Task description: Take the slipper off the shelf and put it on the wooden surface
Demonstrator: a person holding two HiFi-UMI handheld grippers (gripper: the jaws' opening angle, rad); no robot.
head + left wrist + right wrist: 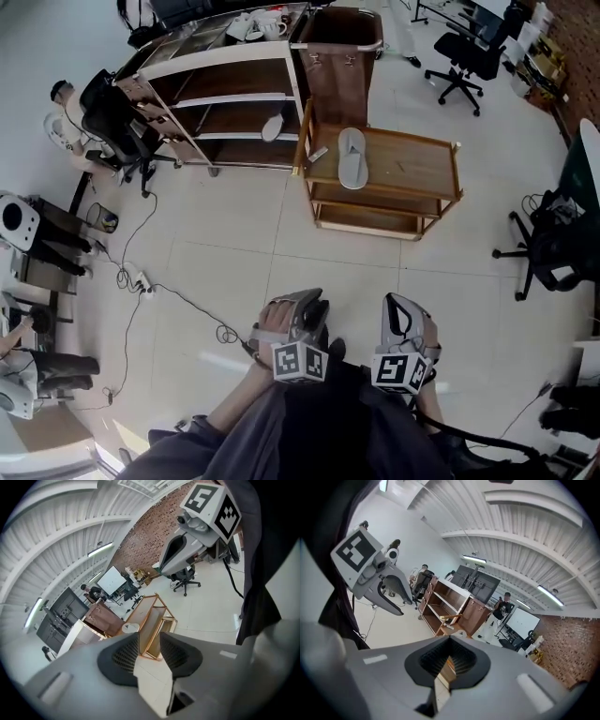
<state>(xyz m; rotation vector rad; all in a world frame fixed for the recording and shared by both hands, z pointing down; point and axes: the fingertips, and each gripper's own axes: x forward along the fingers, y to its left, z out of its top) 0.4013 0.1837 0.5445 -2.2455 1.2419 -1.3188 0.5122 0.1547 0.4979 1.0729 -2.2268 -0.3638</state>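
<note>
- Slipper [352,157] lies flat on wooden table [424,167] top (second slipper [273,128] sits on shelf [234,59]).
- Left gripper [150,643]: jaws slightly apart, empty.
- Right gripper [449,657]: jaws together, empty.

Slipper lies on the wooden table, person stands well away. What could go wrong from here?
The floor cable runs close to the person: a trip hazard on walking forward. A pale slipper on the shelf seems to overhang its edge and might drop.

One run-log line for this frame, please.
left gripper: open, empty | right gripper: shut, empty | gray slipper: on wooden cart | pale slipper: on shelf
</note>
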